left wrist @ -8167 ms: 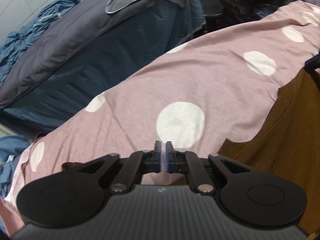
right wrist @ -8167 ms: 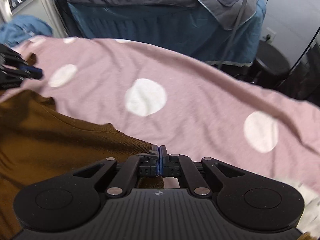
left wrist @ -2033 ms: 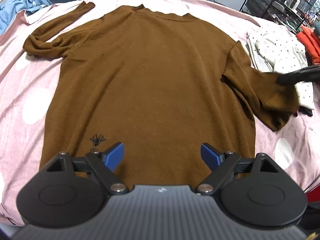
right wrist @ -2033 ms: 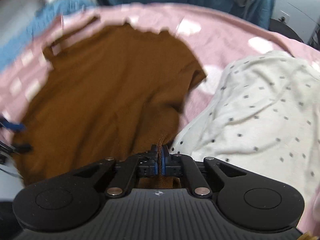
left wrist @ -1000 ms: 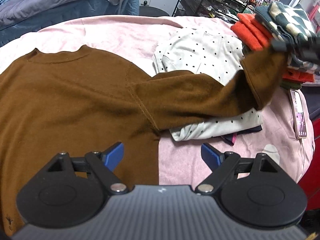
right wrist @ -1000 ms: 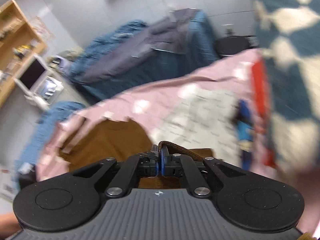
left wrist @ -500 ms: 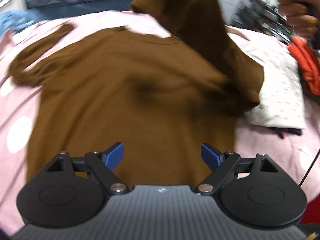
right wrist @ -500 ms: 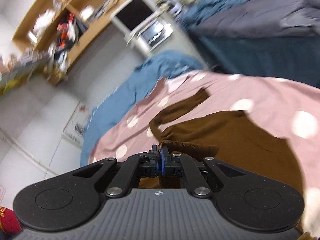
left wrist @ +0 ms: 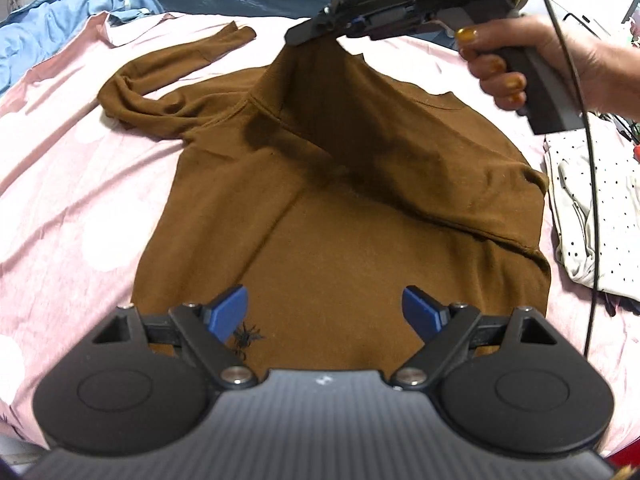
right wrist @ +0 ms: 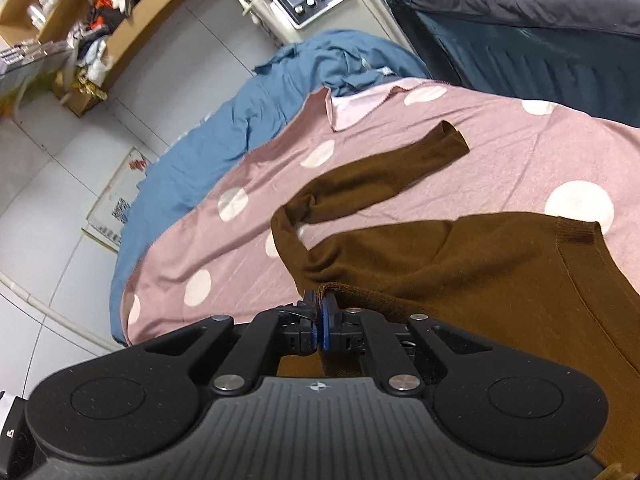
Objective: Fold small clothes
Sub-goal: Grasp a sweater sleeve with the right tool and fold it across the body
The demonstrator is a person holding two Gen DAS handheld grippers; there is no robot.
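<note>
Left gripper (left wrist: 323,309) hung over the hem of the brown sweater (left wrist: 344,240), blue pads spread wide, nothing between them. A small black spider motif (left wrist: 245,338) sat on the fabric just beside the left pad. The sweater lay flat on the pink polka-dot sheet (left wrist: 76,184), its body spread out. The right sleeve (left wrist: 400,128) was lifted and drawn across the chest, cuff pinched in the closed right gripper (left wrist: 298,37), which a hand (left wrist: 532,60) held above the neckline. The left sleeve (right wrist: 372,184) lay bent on the sheet beyond. A white dotted garment (left wrist: 592,208) lay folded to the right. Farther off, crumpled blue bedding (right wrist: 248,120).
</note>
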